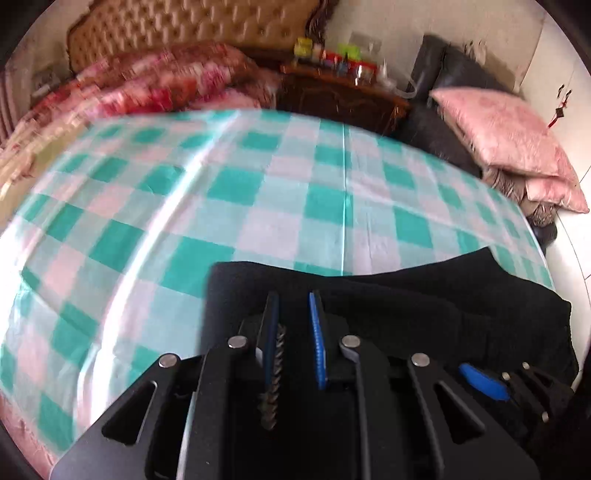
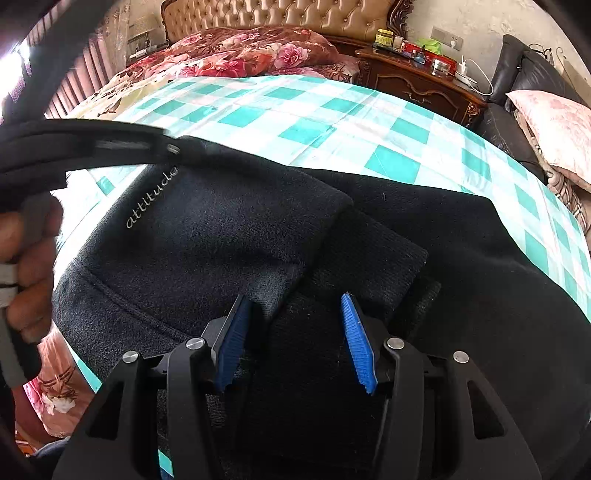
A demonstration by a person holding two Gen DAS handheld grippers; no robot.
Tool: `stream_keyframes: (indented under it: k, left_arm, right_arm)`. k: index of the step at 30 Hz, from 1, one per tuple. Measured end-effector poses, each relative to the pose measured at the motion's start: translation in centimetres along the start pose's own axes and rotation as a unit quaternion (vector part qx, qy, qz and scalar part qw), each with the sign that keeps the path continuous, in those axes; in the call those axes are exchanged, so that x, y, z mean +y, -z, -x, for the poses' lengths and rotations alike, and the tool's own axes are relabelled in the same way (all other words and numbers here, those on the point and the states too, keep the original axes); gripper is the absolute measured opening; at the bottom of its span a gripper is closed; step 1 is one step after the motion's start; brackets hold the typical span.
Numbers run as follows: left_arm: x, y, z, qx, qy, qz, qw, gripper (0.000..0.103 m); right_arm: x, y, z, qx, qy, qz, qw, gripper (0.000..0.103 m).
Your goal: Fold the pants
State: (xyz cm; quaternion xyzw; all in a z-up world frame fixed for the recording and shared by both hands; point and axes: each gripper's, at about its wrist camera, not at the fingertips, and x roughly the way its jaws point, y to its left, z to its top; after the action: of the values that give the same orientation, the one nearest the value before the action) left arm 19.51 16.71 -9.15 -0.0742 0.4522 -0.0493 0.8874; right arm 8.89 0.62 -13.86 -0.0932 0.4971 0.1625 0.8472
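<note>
Black pants (image 2: 229,229) lie folded on the green-and-white checked bed sheet (image 2: 314,114), with the word "attitude" on the top layer and a ribbed cuff (image 2: 373,251) beside it. My right gripper (image 2: 295,314) is open, jaws wide apart just above the pants near the cuff. My left gripper (image 1: 293,314) hovers over the pants' left edge (image 1: 406,295), jaws a narrow gap apart with nothing between them. The left gripper's body (image 2: 92,147) and the hand holding it show at the left of the right wrist view. The right gripper (image 1: 487,380) shows at the lower right of the left wrist view.
A floral quilt (image 2: 251,48) and tufted headboard (image 2: 280,14) lie at the bed's far end. A dark wooden nightstand (image 2: 417,81) with small items stands beyond. A black sofa with pink pillows (image 2: 554,122) is at the right.
</note>
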Motion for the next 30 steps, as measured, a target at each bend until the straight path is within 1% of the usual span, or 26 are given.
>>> stream_keyframes:
  k: [3,6,7,8,10,11,12,14,18,20,24,25,28,29,30]
  left_arm:
    - [0.1,2.6,3.9,-0.047,-0.017,-0.011,0.9987,0.017]
    - [-0.3,6.3,6.2,-0.064,-0.006,-0.018,0.9977,0.017]
    - [-0.8,8.3,6.8,-0.063,-0.008,-0.029,0.9976,0.017]
    - [-1.1,9.3,6.9,-0.058,-0.007,-0.032,0.9978,0.017]
    - [-1.5,12.0,6.1,-0.029,0.0,-0.038,0.9989,0.017]
    - [-1.7,12.8,5.5,-0.017,-0.008,-0.043,0.9989,0.018]
    - [-1.8,13.3,5.3,-0.024,-0.015,-0.047,0.9985,0.018]
    - [-2.3,13.6,5.3,-0.034,-0.028,-0.058,0.9973,0.018]
    - [-1.7,13.6,5.2,-0.037,-0.016,-0.042,0.9983,0.018]
    - [-1.6,13.7,5.1,-0.038,-0.016,-0.044,0.9982,0.018]
    - [-1.5,13.7,5.1,-0.041,-0.012,-0.042,0.9982,0.018]
    - [-1.4,13.7,5.1,-0.042,-0.012,-0.042,0.9982,0.018]
    - [-1.1,13.5,5.4,-0.041,-0.006,-0.036,0.9985,0.018]
    - [-1.0,13.5,5.8,-0.044,0.0,-0.032,0.9985,0.019]
    - [-0.7,13.0,6.5,-0.059,0.008,-0.025,0.9979,0.019]
  right_arm:
    - [0.0,0.0,0.0,-0.001,0.0,0.001,1.0,0.049]
    - [0.1,0.1,0.0,-0.002,0.001,0.0,1.0,0.049]
    - [0.1,0.1,0.0,-0.002,0.001,0.0,1.0,0.049]
    - [0.0,0.1,0.0,-0.003,0.002,0.001,1.0,0.049]
    - [0.1,0.1,0.0,-0.004,0.004,0.002,1.0,0.049]
    - [0.2,0.1,0.0,-0.003,0.005,0.002,1.0,0.05]
    - [0.2,0.1,0.0,-0.003,0.006,0.003,1.0,0.05]
    - [0.3,0.0,0.0,-0.002,0.01,0.007,1.0,0.051]
    - [0.3,-0.5,0.7,-0.004,0.008,-0.009,1.0,0.051]
    - [0.2,-1.1,1.2,-0.017,0.001,-0.017,1.0,0.051]
    - [0.3,-2.4,1.4,-0.039,0.019,-0.013,0.999,0.051]
    - [0.2,-2.7,1.1,-0.036,0.024,-0.013,0.999,0.051]
    - [-0.5,-2.9,-1.0,-0.002,0.049,-0.016,0.999,0.051]
    - [-0.3,-2.8,-1.2,-0.002,0.054,-0.008,0.999,0.051]
    - [-0.2,-2.6,-1.2,-0.005,0.057,-0.003,0.998,0.051]
